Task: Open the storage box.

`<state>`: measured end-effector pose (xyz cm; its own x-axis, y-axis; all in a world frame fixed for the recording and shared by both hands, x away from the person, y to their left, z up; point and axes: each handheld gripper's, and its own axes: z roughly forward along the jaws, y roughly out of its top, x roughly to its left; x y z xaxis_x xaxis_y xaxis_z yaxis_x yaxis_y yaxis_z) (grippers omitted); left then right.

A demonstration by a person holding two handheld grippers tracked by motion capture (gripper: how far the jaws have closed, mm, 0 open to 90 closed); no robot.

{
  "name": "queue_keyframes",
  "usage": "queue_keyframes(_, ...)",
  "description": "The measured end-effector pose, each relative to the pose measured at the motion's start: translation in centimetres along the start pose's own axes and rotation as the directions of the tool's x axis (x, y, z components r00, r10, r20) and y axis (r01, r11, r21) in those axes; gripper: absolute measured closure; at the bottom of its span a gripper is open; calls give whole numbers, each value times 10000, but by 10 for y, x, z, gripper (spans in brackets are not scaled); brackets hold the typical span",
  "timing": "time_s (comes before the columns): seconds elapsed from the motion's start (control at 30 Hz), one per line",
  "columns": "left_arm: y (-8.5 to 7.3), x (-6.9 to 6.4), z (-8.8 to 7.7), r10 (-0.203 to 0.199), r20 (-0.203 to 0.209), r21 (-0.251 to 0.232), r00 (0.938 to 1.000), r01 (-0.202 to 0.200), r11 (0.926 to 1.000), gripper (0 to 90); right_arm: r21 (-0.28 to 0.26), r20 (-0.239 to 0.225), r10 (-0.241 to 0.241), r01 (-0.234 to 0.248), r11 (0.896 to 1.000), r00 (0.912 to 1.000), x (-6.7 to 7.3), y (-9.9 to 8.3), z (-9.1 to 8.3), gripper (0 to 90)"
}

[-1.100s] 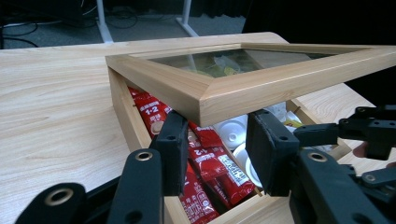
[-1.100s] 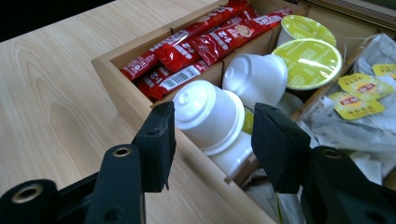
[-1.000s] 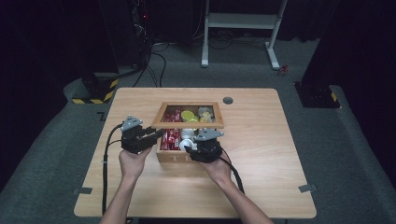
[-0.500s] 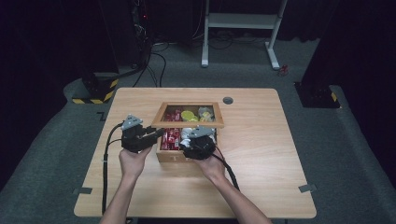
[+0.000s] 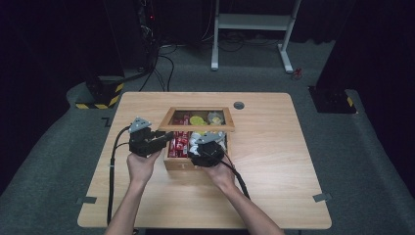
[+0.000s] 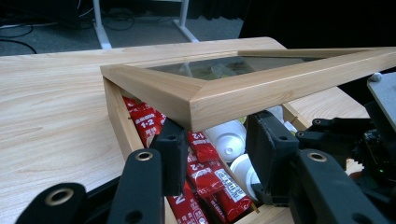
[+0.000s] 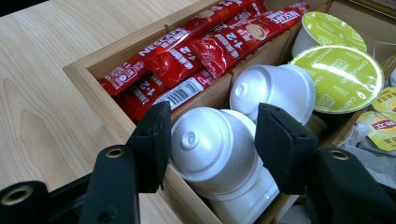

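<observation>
Box [image 5: 195, 161]: wooden, on the table [image 5: 274, 161], my landmark.
Lid [image 6: 261, 88]: glass-paned, raised over the box; my left gripper [image 6: 215, 154] is clamped on its front corner.
Capsule [image 7: 212, 149]: white, in the box's near compartment, between my right gripper [image 7: 210, 140] jaws, which have just been opening; pads beside it, not pressing.
Sachets [image 7: 196, 51]: red, in the box's compartment beside the capsule.

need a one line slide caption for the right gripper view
Right gripper straddles a white coffee capsule in the wooden box, beside red sachets and green-lidded capsules.
</observation>
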<state>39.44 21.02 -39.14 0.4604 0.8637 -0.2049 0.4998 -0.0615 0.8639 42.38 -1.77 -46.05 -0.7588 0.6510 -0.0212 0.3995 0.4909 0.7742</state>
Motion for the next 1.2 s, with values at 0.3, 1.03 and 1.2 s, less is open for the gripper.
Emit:
queue_keyframes(0.3,6,-1,2,47,24,-23,10000,-46,10000,594,-68,133,281,-280,9996,9995,-7,-1,-6,460)
queue_keyframes(1.03,12,-1,2,181,-6,-32,9998,-181,9998,597,-129,127,19,-17,9999,9999,-8,-2,-10,482)
queue_keyframes(1.2,12,-1,2,198,-5,-13,9998,-198,9998,597,-88,83,-34,35,10000,10000,-6,-1,-9,471)
